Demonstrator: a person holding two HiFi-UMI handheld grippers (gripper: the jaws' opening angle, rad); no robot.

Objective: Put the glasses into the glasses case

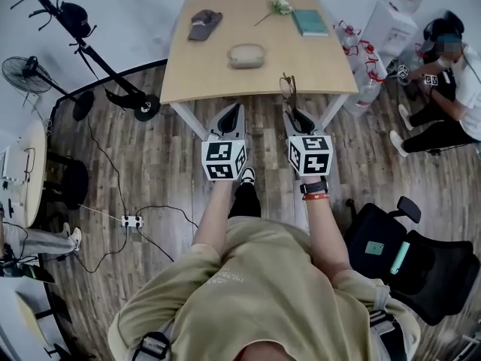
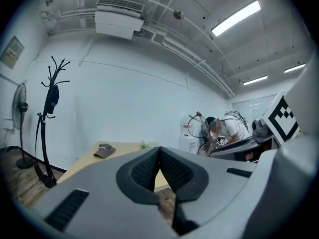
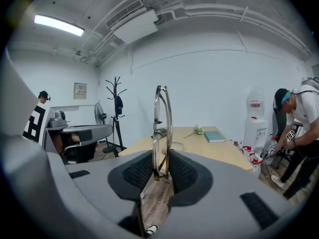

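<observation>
The right gripper [image 3: 160, 171] is pinching the glasses [image 3: 162, 128] by their lower end; its jaws are standing only a little apart, the black ribbed pads pressing on the thin metal frame from both sides; the frame is rising upright above the jaws and showing itself edge-on in the right gripper view. In the head view this gripper [image 1: 293, 113] is pointing toward the table [image 1: 203, 77], tipped a little downward, and the glasses [image 1: 287, 87] are sticking out past its tips at the table's near edge, toward the right corner.

The left gripper [image 2: 159, 164] is holding nothing; its jaws are lying together, the pads meeting at their tips with no object between them; in the head view it [image 1: 234, 116] is hanging just beside the right one, short of the table edge and above the wooden floor [image 1: 150, 164].

The glasses case [image 1: 246, 56], beige and oval, is lying shut near the middle of the table, well apart from the glasses and beyond them to the left. A dark cap [image 1: 203, 24] is sitting at the far left of the tabletop; a teal book [image 1: 310, 22] and a flower sprig [image 1: 278, 6] are lying at the far right.

To the right of the table a person [image 1: 451, 89] is crouching near a water dispenser [image 1: 394, 17]; a black office chair [image 1: 406, 262] is standing at the lower right.
</observation>
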